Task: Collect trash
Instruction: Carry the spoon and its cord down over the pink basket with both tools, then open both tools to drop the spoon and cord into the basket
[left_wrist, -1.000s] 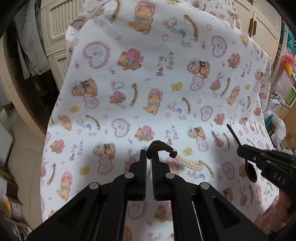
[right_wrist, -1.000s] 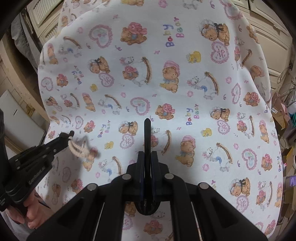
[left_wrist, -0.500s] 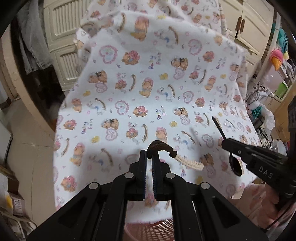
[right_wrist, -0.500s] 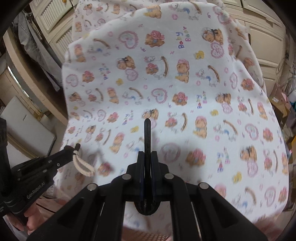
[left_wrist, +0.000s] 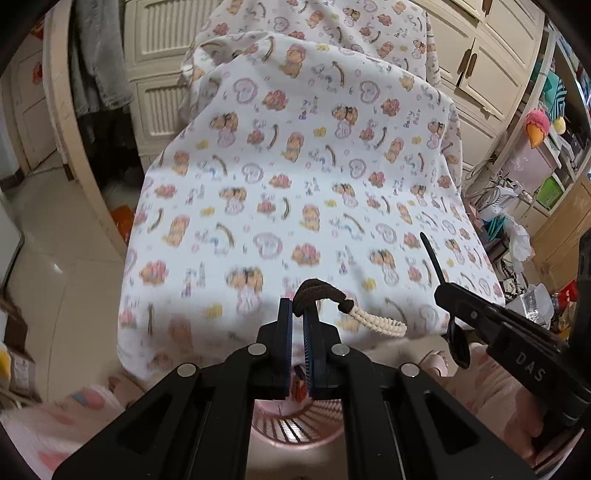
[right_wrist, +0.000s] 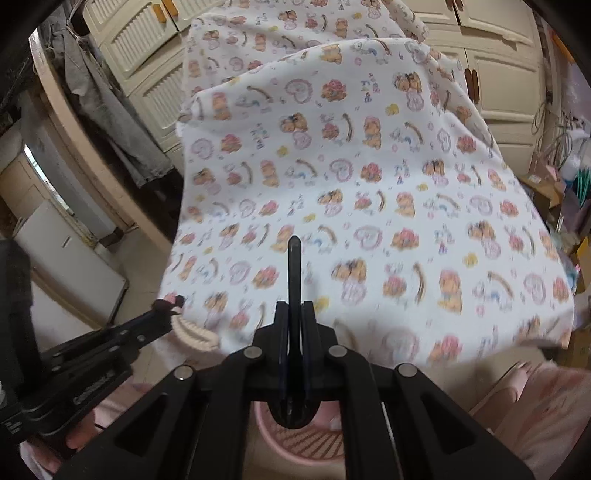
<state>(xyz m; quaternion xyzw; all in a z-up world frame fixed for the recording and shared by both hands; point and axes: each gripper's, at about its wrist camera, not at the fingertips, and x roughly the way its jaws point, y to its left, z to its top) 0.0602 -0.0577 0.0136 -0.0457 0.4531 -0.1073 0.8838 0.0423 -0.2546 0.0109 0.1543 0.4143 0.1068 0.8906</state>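
Left gripper (left_wrist: 299, 308): fingers clamped on the dark brown loop end of a braided cord with a cream woven tail (left_wrist: 373, 322). The loop sticks up above the fingertips; the cream tail hangs out to the right, clear of the cloth. The same cord (right_wrist: 194, 328) shows in the right wrist view, dangling at the tip of the left gripper (right_wrist: 168, 306).

Right gripper (right_wrist: 294, 306): fingers closed on a black plastic spoon (right_wrist: 294, 273). The handle points up and forward past the fingertips; the bowl sits below, behind the fingers. In the left wrist view the right gripper (left_wrist: 445, 291) comes in from the right, with the spoon (left_wrist: 434, 260) handle angled up-left and its bowl hanging under the fingers.

Both grippers are held over a pink plastic lattice basket (left_wrist: 295, 430), seen low between the arms of each; basket rim (right_wrist: 266, 428) is also visible in the right view.

Ahead: a bench draped in a white cloth printed with teddy bears and hearts (left_wrist: 295, 184). Its near edge hangs just beyond the fingertips. The print is motion-blurred.

Cream louvred cabinets (left_wrist: 162, 74) stand behind.
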